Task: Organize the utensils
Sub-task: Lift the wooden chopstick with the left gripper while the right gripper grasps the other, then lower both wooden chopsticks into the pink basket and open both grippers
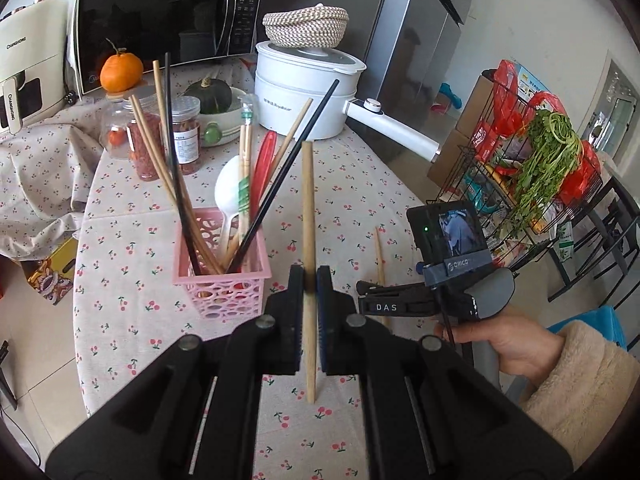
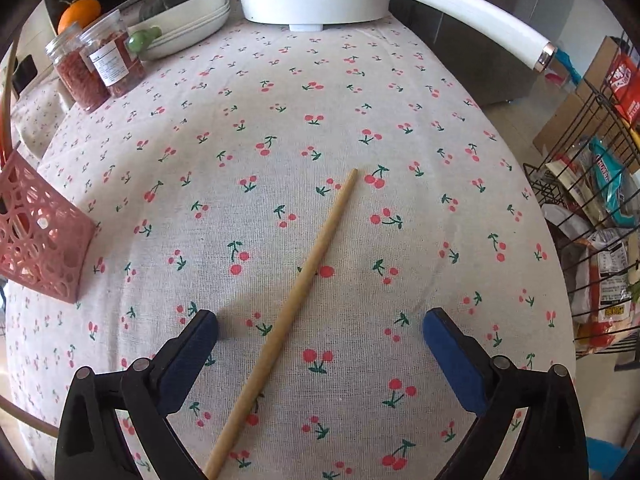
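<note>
My left gripper [image 1: 309, 280] is shut on a wooden chopstick [image 1: 308, 208] and holds it upright above the table, just right of a pink perforated basket [image 1: 222, 276]. The basket holds several wooden and black chopsticks, a white spoon [image 1: 228, 192] and a red utensil [image 1: 262, 168]. My right gripper [image 2: 320, 328] is open, low over the cherry-print tablecloth [image 2: 400, 100], its jaws either side of a second wooden chopstick [image 2: 304, 284] lying flat. That chopstick [image 1: 379, 252] and the right gripper's body [image 1: 400, 304] show in the left wrist view. The basket's corner [image 2: 40, 240] is at the right wrist view's left edge.
A white electric pot [image 1: 308, 84] with a long handle [image 2: 460, 12] stands at the table's back. Two jars of red contents [image 2: 96, 68], a bowl holding a green squash [image 1: 208, 96], an orange [image 1: 120, 72] and a microwave [image 1: 160, 20] sit back left. A wire rack of groceries [image 1: 532, 168] stands off the table's right edge.
</note>
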